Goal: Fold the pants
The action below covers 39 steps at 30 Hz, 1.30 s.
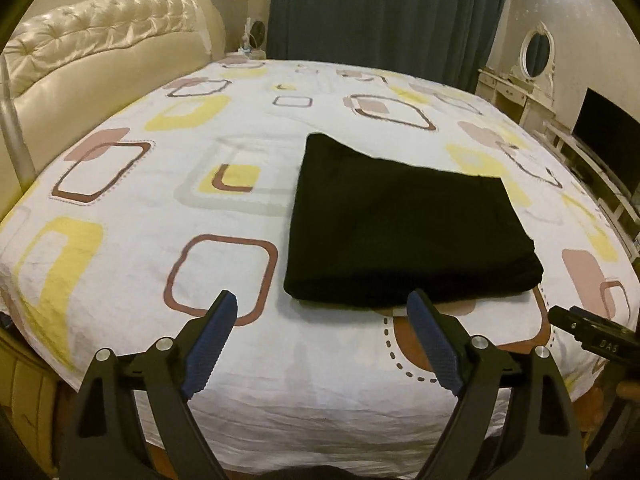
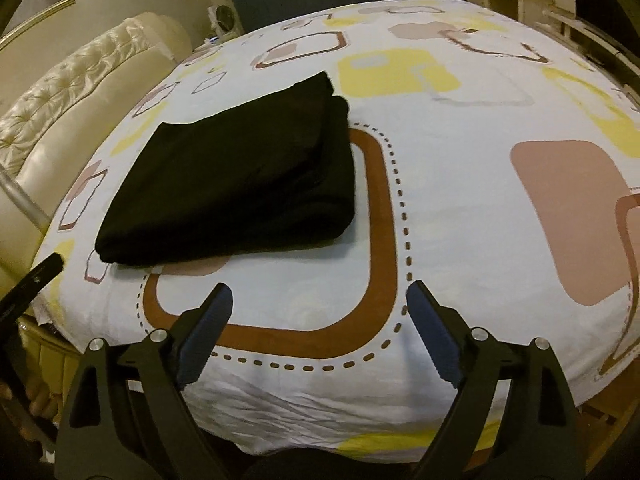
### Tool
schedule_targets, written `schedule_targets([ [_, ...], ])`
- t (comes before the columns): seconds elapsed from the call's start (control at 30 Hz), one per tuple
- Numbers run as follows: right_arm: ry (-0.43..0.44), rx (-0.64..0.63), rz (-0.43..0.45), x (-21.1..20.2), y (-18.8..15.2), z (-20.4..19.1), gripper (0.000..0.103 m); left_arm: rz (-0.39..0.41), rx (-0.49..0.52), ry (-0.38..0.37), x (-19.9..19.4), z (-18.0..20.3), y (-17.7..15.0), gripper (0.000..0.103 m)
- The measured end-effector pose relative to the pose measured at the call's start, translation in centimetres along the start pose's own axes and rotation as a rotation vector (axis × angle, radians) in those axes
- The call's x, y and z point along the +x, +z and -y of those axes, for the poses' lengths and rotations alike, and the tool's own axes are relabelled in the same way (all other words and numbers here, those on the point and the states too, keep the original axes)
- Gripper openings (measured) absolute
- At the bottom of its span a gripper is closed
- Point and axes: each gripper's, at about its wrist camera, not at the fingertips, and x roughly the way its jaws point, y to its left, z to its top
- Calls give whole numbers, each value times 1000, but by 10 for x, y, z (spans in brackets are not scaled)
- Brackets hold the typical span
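Observation:
The black pants (image 1: 404, 224) lie folded into a thick rectangle on the patterned bed sheet (image 1: 152, 184). In the right wrist view the same pants (image 2: 236, 184) sit left of centre, with stacked layers showing at their right edge. My left gripper (image 1: 322, 306) hangs open just short of the bundle's near edge, nothing between its blue pads. My right gripper (image 2: 320, 296) is open too, above bare sheet to the right of the pants and apart from them. A black finger of the right gripper (image 1: 592, 330) shows at the right edge of the left wrist view.
A cream tufted headboard (image 1: 100, 52) runs along the left. Dark curtains (image 1: 384, 12) hang behind the bed. A white dresser with an oval mirror (image 1: 534, 64) and a dark screen (image 1: 608, 140) stand to the right. The bed's near edge (image 2: 320, 420) is just below the grippers.

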Motion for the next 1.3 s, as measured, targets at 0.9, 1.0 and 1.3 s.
schedule_targets([
  [0.9, -51, -44, 67, -9, 4, -6, 89, 45, 72, 22, -2, 19, -3, 86],
  [1.0, -50, -43, 61, -8, 3, -5, 89, 43, 72, 31, -1, 19, -2, 86],
  [1.3, -48, -38, 54, -7, 2, -5, 89, 19, 60, 53, 5, 17, -1, 86],
])
